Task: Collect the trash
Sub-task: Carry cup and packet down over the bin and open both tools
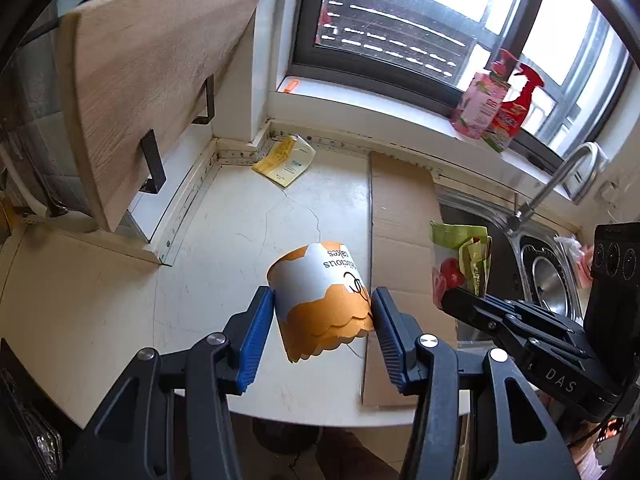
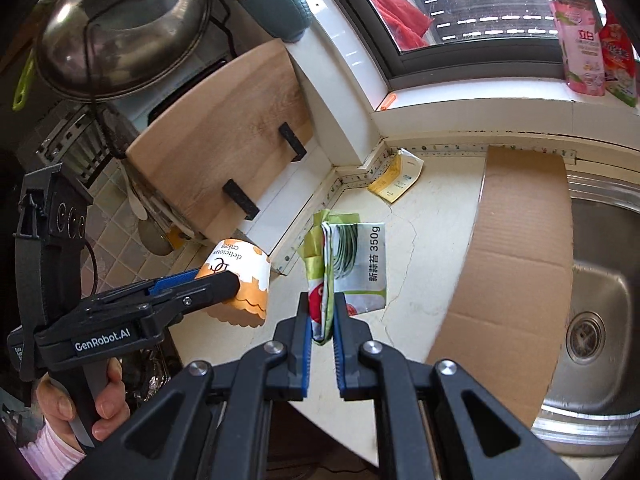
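My left gripper [image 1: 323,312] is shut on an orange-and-white paper cake cup [image 1: 320,296], held in the air above the white counter [image 1: 208,240]. The same cup [image 2: 240,280] shows at the left of the right wrist view, with the left gripper [image 2: 224,280] around it. My right gripper [image 2: 322,320] is shut on a crumpled green-and-white food bag [image 2: 352,260], also lifted off the counter. That bag [image 1: 460,260] appears at the right of the left wrist view. A yellow-and-white wrapper [image 1: 286,162] lies in the back corner of the counter [image 2: 400,178].
A flat cardboard sheet [image 1: 400,220] lies across the counter edge and the steel sink [image 2: 600,320]. A wooden board [image 1: 152,80] leans at the left. Pink and red bottles [image 1: 492,100] stand on the windowsill. A faucet [image 1: 560,176] curves over the sink. A hand [image 2: 104,404] holds the left gripper's handle.
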Demonstrator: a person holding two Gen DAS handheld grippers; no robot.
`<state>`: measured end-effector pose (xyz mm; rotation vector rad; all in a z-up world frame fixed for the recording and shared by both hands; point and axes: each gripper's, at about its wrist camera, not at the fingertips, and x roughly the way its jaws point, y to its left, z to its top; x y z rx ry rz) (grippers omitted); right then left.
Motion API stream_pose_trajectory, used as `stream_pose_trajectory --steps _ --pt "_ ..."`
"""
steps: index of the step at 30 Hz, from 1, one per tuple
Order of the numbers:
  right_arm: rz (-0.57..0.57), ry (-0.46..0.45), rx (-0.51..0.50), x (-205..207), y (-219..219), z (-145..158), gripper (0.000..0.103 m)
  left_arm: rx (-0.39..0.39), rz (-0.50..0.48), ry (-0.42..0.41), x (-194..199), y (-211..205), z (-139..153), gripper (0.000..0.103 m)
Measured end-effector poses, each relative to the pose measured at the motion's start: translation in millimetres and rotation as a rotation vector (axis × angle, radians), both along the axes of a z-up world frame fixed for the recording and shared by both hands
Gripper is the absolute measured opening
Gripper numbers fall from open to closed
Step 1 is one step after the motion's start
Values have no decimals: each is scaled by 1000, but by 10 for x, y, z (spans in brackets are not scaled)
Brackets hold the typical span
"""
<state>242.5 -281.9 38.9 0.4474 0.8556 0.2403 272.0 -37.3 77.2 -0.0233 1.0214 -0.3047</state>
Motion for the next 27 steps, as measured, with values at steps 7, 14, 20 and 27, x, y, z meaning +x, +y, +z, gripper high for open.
stream_pose_trajectory --steps 7,14,20,27 --pt "-61 18 24 -874 586 113 9 -21 -86 1 -929 366 189 49" --pt "-46 128 68 -1609 1144 -250 9 28 -171 52 -1672 675 -40 49" --pt "-50 241 65 -1991 1387 -658 9 23 -172 101 -2112 875 -434 49" --pt "-55 359 101 -2206 1466 -1283 9 -8 -82 238 -2288 1014 -1346 49"
